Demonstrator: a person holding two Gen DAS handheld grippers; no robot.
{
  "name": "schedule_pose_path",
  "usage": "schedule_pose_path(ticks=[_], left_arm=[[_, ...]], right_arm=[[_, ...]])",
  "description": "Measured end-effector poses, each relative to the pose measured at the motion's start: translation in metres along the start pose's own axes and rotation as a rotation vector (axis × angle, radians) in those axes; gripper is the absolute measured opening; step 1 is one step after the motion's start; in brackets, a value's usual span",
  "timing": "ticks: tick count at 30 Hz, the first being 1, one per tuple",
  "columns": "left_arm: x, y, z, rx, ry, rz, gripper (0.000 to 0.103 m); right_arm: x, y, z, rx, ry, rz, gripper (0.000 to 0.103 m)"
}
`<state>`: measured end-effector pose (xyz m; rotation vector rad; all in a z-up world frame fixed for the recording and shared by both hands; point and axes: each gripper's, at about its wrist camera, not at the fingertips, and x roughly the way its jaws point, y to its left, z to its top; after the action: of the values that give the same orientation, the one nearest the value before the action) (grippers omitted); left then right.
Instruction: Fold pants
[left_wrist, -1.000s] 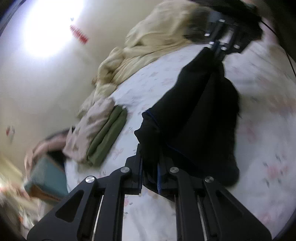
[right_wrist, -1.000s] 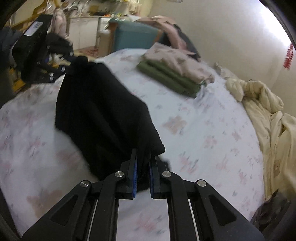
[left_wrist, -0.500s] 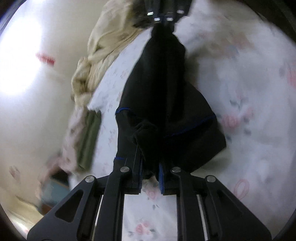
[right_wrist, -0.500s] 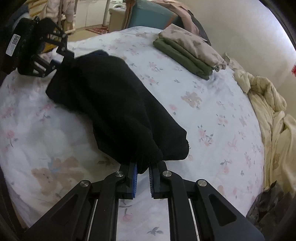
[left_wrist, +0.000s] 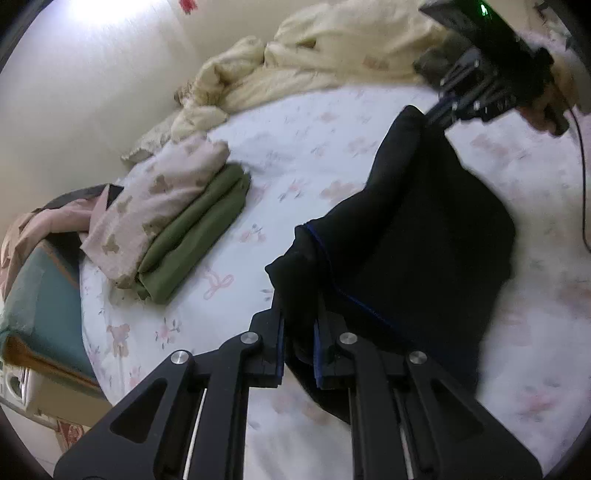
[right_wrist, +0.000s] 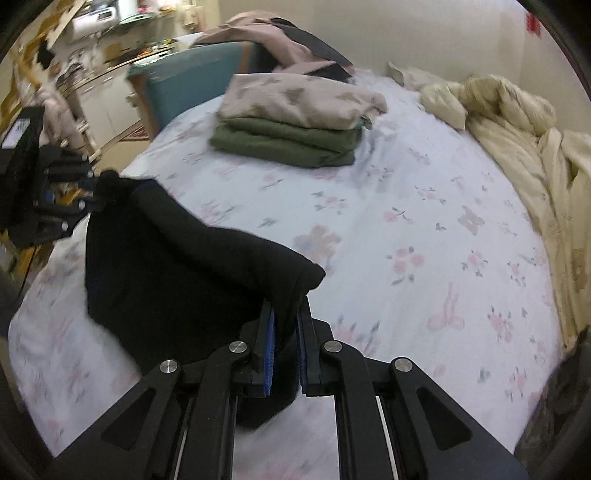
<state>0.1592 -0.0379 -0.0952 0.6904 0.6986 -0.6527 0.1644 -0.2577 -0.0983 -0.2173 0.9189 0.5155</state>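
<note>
The black pants (left_wrist: 424, 236) with thin blue seam lines hang stretched between my two grippers above the floral bed sheet (left_wrist: 303, 155). My left gripper (left_wrist: 298, 325) is shut on one bunched end of them. My right gripper (right_wrist: 284, 325) is shut on the other end of the pants (right_wrist: 177, 266). In the left wrist view the right gripper (left_wrist: 439, 110) shows at the upper right, gripping the far corner. In the right wrist view the left gripper (right_wrist: 88, 192) shows at the left edge. The lower fold of the pants rests on the sheet.
A stack of folded clothes, green under beige patterned (left_wrist: 173, 229) (right_wrist: 295, 122), lies on the bed's far side. A cream duvet (left_wrist: 314, 62) (right_wrist: 524, 140) is heaped along the wall. A teal chair (right_wrist: 192, 81) with clothes stands beside the bed.
Both grippers have swung round with the pants still held between them. The pants now hang lower and drape wider over the sheet, nearer the folded stack.
</note>
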Motion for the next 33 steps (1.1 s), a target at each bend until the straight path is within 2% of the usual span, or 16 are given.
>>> schedule_pose_path(ticks=[2, 5, 9, 11, 13, 16, 19, 20, 21, 22, 25, 27, 28, 29, 30, 33], left_arm=[[0.027, 0.006, -0.002, 0.031, 0.051, 0.01, 0.009], [0.055, 0.016, 0.0, 0.007, 0.095, -0.023, 0.009], [0.086, 0.027, 0.0, -0.046, 0.162, -0.059, 0.014], [0.09, 0.029, -0.002, -0.088, 0.205, -0.076, 0.034], [0.085, 0.04, -0.004, -0.136, 0.208, -0.108, 0.034], [0.077, 0.059, -0.008, -0.211, 0.225, -0.127, 0.047], [0.063, 0.082, -0.002, -0.291, 0.192, -0.121, 0.048], [0.06, 0.085, 0.004, -0.297, 0.17, -0.104, 0.055], [0.06, 0.086, 0.009, -0.301, 0.162, -0.097, 0.062], [0.062, 0.084, 0.015, -0.302, 0.156, -0.104, 0.075], [0.079, 0.068, 0.039, -0.229, 0.164, -0.159, 0.078], [0.093, 0.062, 0.054, -0.214, 0.18, -0.228, 0.078], [0.098, 0.06, 0.059, -0.211, 0.178, -0.254, 0.078], [0.104, 0.059, 0.065, -0.202, 0.181, -0.266, 0.078], [0.113, 0.058, 0.07, -0.199, 0.204, -0.283, 0.078], [0.149, 0.052, 0.074, -0.235, 0.328, -0.389, 0.069]], right_arm=[[0.02, -0.012, 0.009, -0.001, 0.019, -0.008, 0.003], [0.045, -0.019, 0.011, -0.04, 0.053, -0.02, 0.003], [0.069, -0.038, 0.005, 0.046, 0.108, 0.019, 0.003], [0.075, -0.044, 0.004, 0.077, 0.156, 0.039, 0.004], [0.074, -0.049, 0.002, 0.087, 0.191, 0.02, 0.011], [0.065, -0.073, 0.0, 0.185, 0.202, 0.064, 0.016], [0.053, -0.088, 0.006, 0.266, 0.2, 0.107, 0.04], [0.051, -0.087, 0.009, 0.269, 0.2, 0.121, 0.061], [0.05, -0.085, 0.012, 0.279, 0.192, 0.138, 0.072], [0.051, -0.084, 0.013, 0.301, 0.195, 0.162, 0.072], [0.066, -0.072, 0.017, 0.367, 0.267, 0.238, 0.072], [0.057, -0.048, 0.026, 0.267, 0.226, 0.255, 0.065], [0.05, -0.035, 0.028, 0.242, 0.197, 0.327, 0.056], [0.047, -0.028, 0.028, 0.239, 0.187, 0.376, 0.02], [0.045, -0.019, 0.028, 0.227, 0.178, 0.382, 0.0], [0.059, 0.001, 0.021, 0.228, 0.179, 0.369, 0.001]])
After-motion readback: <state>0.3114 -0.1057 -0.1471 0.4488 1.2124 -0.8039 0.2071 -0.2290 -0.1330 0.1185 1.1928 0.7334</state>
